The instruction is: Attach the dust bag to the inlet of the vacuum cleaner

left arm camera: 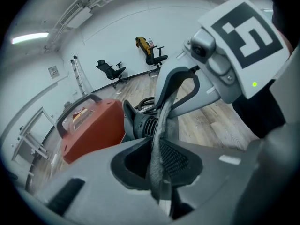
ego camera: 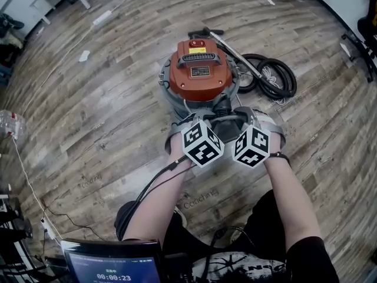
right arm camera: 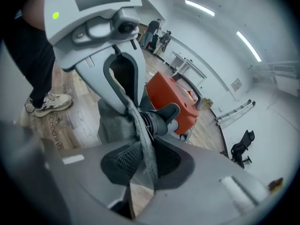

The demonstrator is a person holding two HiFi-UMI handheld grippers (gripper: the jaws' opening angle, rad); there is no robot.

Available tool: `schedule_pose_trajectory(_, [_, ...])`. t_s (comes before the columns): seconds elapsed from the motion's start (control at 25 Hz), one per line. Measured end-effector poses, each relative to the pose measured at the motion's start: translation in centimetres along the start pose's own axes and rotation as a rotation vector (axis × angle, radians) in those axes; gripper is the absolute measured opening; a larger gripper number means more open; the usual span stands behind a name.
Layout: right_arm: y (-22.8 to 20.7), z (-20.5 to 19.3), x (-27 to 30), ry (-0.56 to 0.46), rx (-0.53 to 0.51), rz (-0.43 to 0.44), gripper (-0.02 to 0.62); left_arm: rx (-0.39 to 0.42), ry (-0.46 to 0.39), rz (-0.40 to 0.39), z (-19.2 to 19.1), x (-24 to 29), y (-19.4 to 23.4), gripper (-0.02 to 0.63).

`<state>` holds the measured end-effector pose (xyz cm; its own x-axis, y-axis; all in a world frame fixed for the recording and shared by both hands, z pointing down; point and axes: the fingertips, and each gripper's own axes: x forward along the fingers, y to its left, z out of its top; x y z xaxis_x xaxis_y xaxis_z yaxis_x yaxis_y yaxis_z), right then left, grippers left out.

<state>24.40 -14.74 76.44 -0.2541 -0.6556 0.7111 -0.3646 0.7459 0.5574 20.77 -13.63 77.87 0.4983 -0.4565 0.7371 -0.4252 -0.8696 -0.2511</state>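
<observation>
your left gripper (left arm camera: 159, 161) is nearly closed, its jaws pinching a strip of the grey dust bag (left arm camera: 163, 121). your right gripper (right arm camera: 143, 161) is clamped the same way on the bag's edge. in the right gripper view the rest of the fabric is bunched just left of the jaws. the cloth runs taut from one gripper up to the other, so both have hold of the same rim.

the black ribbed inlet (right arm camera: 161, 118) sits right behind that stretched edge, at the front of the red vacuum (ego camera: 199, 69). in the right gripper view the fabric crosses the mouth of the inlet and seems to touch it, but i can't tell whether the bag's opening is over it.

from the head view both grippers point down at the near side of the vacuum, close together. the hose (ego camera: 274, 78) lies coiled on the wooden floor (ego camera: 106, 117) to the vacuum's right.
</observation>
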Motion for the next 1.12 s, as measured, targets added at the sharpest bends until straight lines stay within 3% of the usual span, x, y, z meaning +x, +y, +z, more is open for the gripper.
schedule_pose_trajectory(0.16, [0.0,1.0,-0.2,0.002,-0.044,-0.016,0.071,-0.025,0.027,0.003,-0.8,0.2,0.5,0.052])
schedule_pose_trajectory(0.44, [0.0,-1.2,0.5,-0.037,0.065,-0.034,0.064,0.057,0.014,0.059,1.0,0.4,0.6,0.061])
schedule_pose_trajectory(0.68, [-0.4,-1.0,0.4,-0.035,0.089,-0.045,0.074,0.042,0.001,0.066,0.8,0.1,0.5,0.068])
schedule_pose_trajectory(0.96, [-1.0,-0.8,-0.5,-0.082,0.137,-0.041,0.156,0.020,-0.025,0.080,0.7,-0.9,0.7,0.167])
schedule_pose_trajectory(1.12, [-0.8,0.0,-2.0,-0.170,0.173,-0.040,0.213,0.011,-0.083,0.095,1.5,-1.7,0.1,0.186])
